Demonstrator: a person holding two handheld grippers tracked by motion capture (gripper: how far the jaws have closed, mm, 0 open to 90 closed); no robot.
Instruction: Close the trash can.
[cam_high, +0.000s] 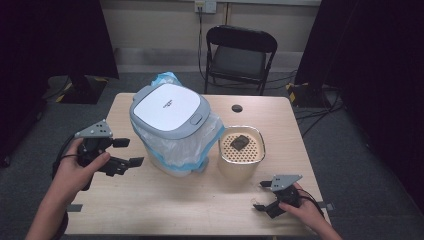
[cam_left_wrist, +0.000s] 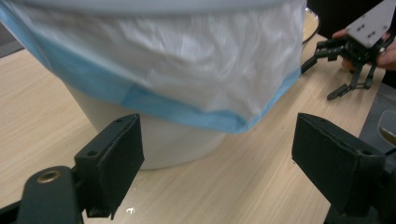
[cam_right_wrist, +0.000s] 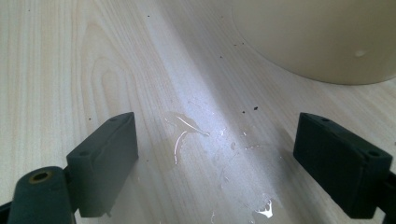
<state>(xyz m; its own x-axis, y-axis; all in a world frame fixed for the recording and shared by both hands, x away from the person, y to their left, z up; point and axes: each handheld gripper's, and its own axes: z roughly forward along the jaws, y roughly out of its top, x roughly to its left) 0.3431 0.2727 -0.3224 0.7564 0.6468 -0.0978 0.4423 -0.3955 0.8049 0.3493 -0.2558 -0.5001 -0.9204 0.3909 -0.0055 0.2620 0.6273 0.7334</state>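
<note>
Left claw: the left gripper (cam_high: 126, 152) has its jaws wide apart with nothing between them; it sits low over the pale wooden table (cam_high: 165, 200).
Bin: the white plastic waste bin with a grey-rimmed white lid (cam_high: 168, 110) stands just ahead of that claw, close but apart from it; its white liner bag with a blue hem (cam_left_wrist: 187, 70) hangs over the outside wall.
Bag hem: in the left gripper view the blue edge (cam_left_wrist: 177, 112) runs across just beyond the pads, above the bare bin wall.
Right claw: the right gripper (cam_high: 261, 196) is also spread, with nothing between its jaws, low at the table's near edge.
Basket: the cream round container with a perforated top (cam_high: 242, 150) carrying a dark lump (cam_high: 240, 142) sits just beyond the right claw, beside the bin.
Wet patch: a small clear spill (cam_right_wrist: 187, 128) shines on the wood between the right claw's pads.
Step, judged: approaching the bag's overhang.
Doing it well: come in level, take loose film at the hem rather than the hard wall, close gently, and keep the bin from sliding.
</note>
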